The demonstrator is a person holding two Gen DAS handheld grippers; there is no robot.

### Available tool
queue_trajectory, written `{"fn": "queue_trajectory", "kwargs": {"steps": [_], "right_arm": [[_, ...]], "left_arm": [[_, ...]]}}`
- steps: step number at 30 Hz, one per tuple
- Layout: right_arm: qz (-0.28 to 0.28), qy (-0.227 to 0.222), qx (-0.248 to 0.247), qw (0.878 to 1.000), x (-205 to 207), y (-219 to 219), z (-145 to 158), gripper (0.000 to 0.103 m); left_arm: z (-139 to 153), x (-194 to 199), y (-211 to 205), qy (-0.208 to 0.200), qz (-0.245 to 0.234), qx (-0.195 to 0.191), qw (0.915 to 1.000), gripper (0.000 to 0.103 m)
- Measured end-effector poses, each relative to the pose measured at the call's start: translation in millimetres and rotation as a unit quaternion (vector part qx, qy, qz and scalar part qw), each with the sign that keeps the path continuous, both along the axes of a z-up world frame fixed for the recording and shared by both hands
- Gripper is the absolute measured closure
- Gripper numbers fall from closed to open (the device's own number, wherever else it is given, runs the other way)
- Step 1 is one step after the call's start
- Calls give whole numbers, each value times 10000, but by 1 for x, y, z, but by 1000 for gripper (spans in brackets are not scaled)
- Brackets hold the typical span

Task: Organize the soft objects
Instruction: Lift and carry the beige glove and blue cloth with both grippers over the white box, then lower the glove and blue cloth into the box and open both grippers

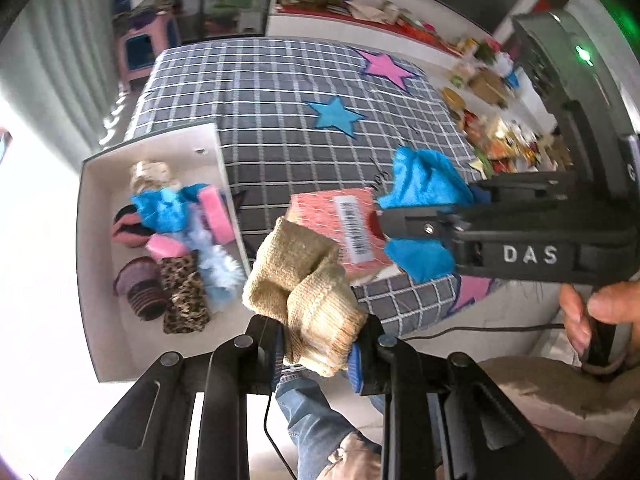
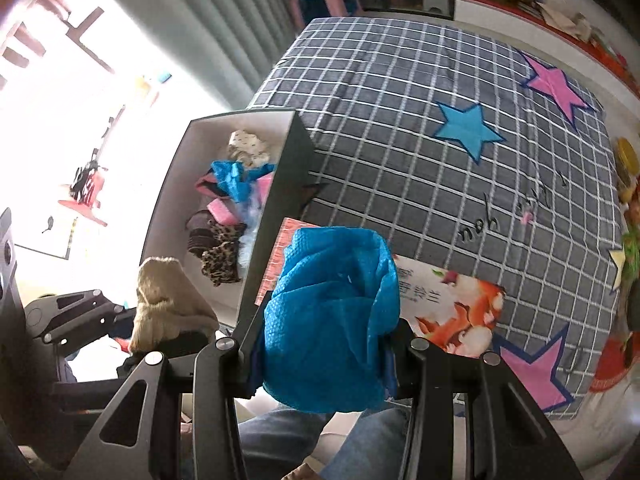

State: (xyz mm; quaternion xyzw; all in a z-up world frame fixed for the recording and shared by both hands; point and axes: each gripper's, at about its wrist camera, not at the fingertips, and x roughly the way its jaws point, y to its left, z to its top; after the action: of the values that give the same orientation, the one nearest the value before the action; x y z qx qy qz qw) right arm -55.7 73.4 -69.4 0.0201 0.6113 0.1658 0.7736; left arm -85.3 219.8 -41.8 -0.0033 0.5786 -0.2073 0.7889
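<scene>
Pinching upright beige sock (image 1: 304, 296), left tongs (image 1: 320, 354)

Both wrist views look steeply down, sharing the checked bedspread (image 1: 280, 92).

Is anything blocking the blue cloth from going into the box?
Only the box side wall nearest the blue cloth, held in the right gripper. The box is open-topped, so the cloth would go over it.

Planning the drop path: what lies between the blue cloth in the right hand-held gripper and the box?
In the right wrist view, only a red patterned card on the bedspread lies between blue cloth and box.
</scene>
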Motion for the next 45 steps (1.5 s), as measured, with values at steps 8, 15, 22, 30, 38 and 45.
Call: {"fn": "queue_trajectory", "kwargs": {"steps": [8,15,22,30,38,45], "right_arm": [[453,-21,-167,9988,7,35,3,58],[816,-49,-211,9964,13,64,5,58],[1115,57,-198,9936,19,90,-1,58],[1385,89,-145,9902,25,115,-2,58],[1566,97,-147,9875,26,132,-3,58],[1683,114,-181,9855,28,141,-5,58]], "left_arm": [[-10,5,33,33,673,97,9977,76],[-16,6,64,68,1276,246,9915,76],[-27,7,88,191,1715,399,9842,76],[-34,11,101,238,1978,629,9779,76],[-38,11,107,326,2100,722,9745,76],[-44,11,111,408,2190,776,9718,76]]}}
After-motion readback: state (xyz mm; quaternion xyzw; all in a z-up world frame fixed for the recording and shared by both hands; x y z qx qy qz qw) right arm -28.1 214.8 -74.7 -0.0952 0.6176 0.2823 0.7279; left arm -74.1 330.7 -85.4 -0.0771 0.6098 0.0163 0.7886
